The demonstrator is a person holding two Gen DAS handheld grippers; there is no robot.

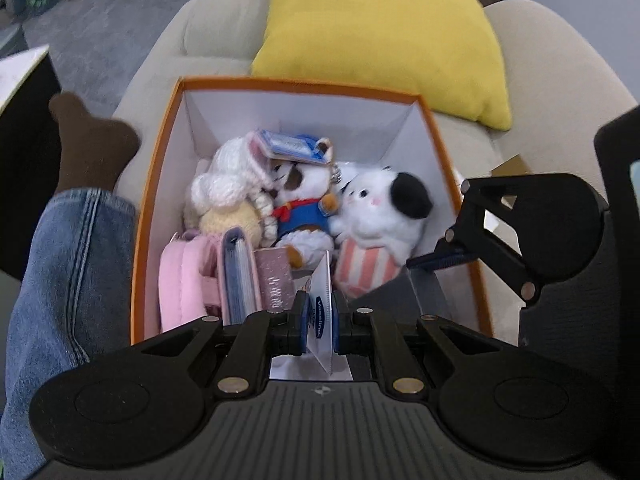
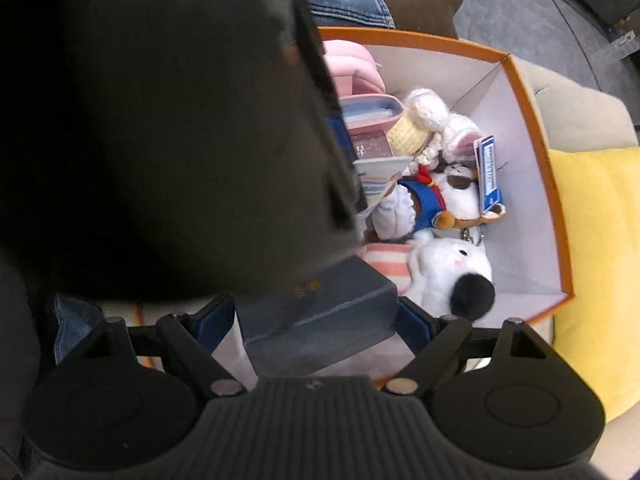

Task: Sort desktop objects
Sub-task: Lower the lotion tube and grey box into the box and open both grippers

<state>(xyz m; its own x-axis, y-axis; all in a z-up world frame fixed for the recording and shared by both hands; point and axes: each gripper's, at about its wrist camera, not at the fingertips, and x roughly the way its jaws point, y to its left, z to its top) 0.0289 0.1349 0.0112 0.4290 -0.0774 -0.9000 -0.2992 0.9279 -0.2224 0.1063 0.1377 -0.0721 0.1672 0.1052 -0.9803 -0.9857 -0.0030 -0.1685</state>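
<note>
An orange box [image 1: 154,184] with white walls sits on a beige sofa and holds soft toys. My left gripper [image 1: 320,314] hangs over its near end, shut on a thin white Vaseline packet [image 1: 320,312] held upright. In the right wrist view my right gripper [image 2: 316,320] is shut on a dark grey box [image 2: 320,312], its blue pads wide apart against the two ends, at the orange box [image 2: 532,128] rim. From the left wrist view one right finger [image 1: 444,259] and a bit of the grey box [image 1: 428,292] show at the right wall.
Inside lie a white plush with a black ear [image 1: 380,208], a blue-dressed plush [image 1: 304,200], a knitted doll [image 1: 228,192], a pink pouch [image 1: 180,280] and a small album [image 1: 236,276]. A yellow cushion [image 1: 384,40] lies behind. A person's jeans leg [image 1: 68,280] is at left.
</note>
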